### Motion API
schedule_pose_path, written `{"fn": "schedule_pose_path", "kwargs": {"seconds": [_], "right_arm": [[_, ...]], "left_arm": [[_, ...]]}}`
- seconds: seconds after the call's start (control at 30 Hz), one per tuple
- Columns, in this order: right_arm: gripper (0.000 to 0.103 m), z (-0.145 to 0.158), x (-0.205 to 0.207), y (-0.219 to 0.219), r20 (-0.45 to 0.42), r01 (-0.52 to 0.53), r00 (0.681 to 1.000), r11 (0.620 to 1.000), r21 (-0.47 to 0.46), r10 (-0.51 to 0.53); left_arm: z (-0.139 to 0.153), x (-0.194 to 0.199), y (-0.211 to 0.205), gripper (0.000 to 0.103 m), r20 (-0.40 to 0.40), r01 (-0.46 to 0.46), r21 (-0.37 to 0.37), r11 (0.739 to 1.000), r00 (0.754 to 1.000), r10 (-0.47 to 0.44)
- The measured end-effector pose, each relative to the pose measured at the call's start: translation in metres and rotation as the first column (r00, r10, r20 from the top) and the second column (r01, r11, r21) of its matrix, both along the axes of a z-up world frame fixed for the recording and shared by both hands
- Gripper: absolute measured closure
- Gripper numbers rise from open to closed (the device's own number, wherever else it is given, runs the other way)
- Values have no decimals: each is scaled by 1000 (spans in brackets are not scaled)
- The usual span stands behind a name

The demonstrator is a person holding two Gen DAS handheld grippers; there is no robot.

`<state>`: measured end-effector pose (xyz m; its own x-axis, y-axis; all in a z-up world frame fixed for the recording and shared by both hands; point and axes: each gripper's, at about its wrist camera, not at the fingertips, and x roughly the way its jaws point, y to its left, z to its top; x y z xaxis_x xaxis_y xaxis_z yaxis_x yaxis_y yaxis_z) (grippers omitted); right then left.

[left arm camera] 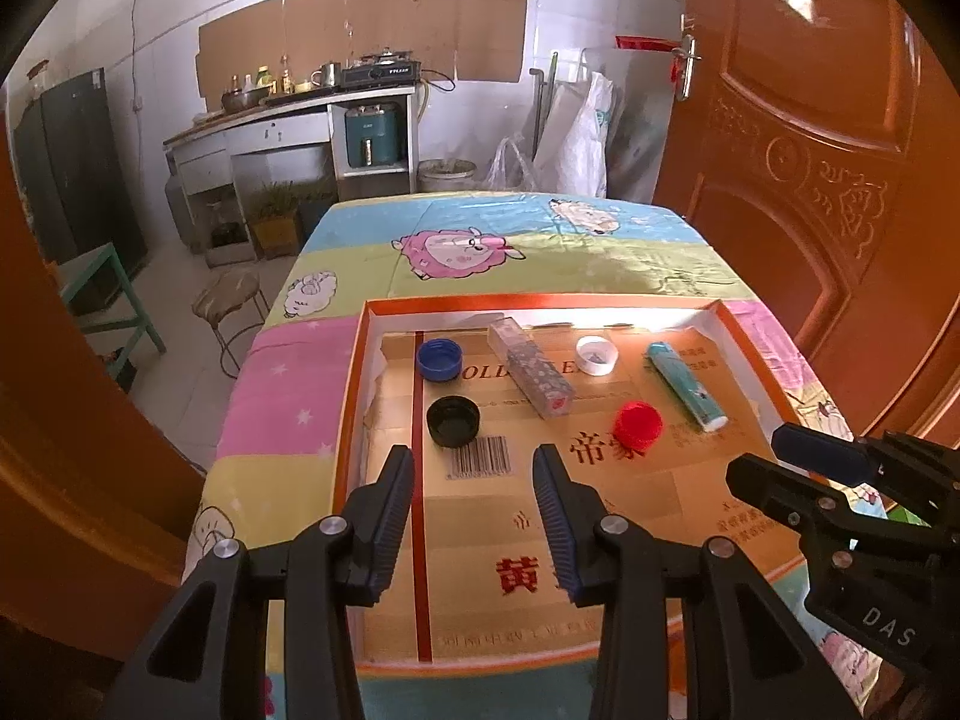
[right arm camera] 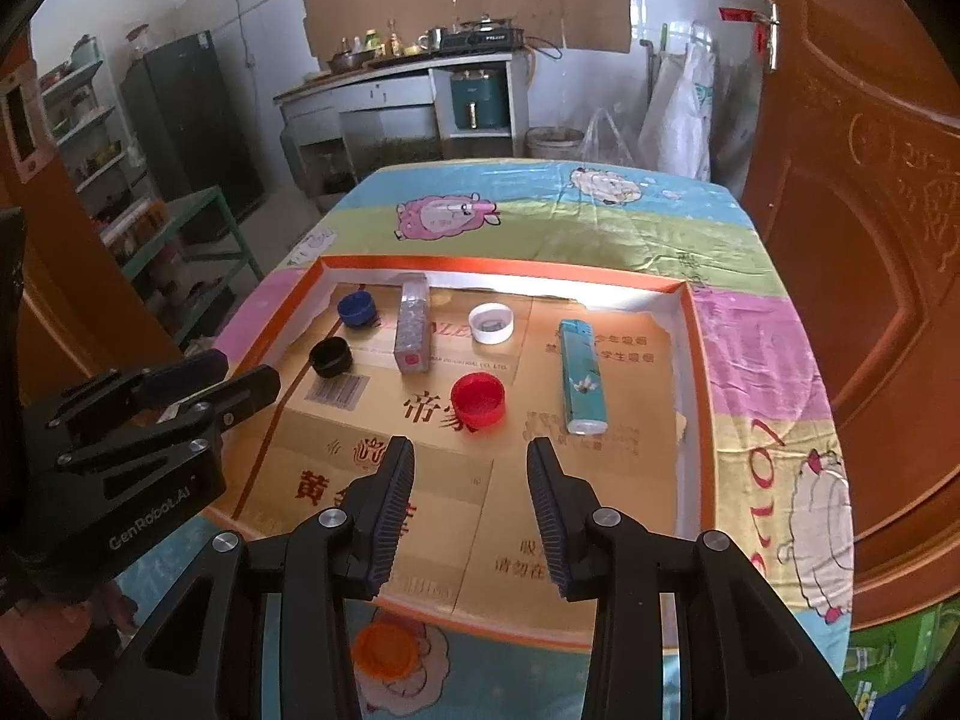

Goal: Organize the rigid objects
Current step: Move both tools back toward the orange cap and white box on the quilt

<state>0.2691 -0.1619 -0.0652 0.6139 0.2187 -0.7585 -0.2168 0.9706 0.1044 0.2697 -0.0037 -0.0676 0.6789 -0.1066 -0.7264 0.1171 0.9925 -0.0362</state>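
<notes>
Progress well along, by the look of it: six small things already inside shallow cardboard tray (right arm camera: 690, 324) on the counter (right arm camera: 660, 228). Blue cap (right arm camera: 355, 307) and black cap (right arm camera: 330, 356) near left wall; clear patterned rectangular case (right arm camera: 413, 331) beside them; white cap (right arm camera: 492, 323) toward far wall; red cap (right arm camera: 478, 399) mid-tray; teal lighter (right arm camera: 581, 377) lying flat toward right wall. Still outside: orange cap (right arm camera: 384, 651), on cloth just off tray's near edge, probably last to go in.

Caps round, hard plastic, ribbed rims. Lighter slim, glossy, printed. Tray floor flat printed card, orange rim. Cloth soft, cartoon sheep.

Left claw (left arm camera: 474, 468) spread, pinching nothing. Right claw (right arm camera: 471, 459) likewise spread, empty, over tray's near part.
</notes>
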Motion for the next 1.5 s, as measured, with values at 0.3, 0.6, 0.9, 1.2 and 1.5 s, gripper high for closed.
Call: {"fn": "schedule_pose_path", "kwargs": {"seconds": [0.3,0.6,0.9,1.2,1.5], "right_arm": [[63,17,-27,-1,28,3,1000,1000,-4,-3],[63,24,-52,0,44,8,999,1000,-11,-8],[63,30,-79,1,57,10,998,1000,-21,-8],[62,29,-103,4,52,16,999,1000,-17,-15],[57,22,-131,11,30,4,1000,1000,-19,-3]], "left_arm": [[17,-25,-2,62,29,6,4,1000,1000,-6],[28,-49,-4,62,51,14,7,1000,999,-14],[32,-74,-4,62,62,29,8,1000,998,-30],[33,-99,1,62,72,34,3,999,997,-34],[33,-121,14,62,77,21,-13,1000,997,-20]]}}
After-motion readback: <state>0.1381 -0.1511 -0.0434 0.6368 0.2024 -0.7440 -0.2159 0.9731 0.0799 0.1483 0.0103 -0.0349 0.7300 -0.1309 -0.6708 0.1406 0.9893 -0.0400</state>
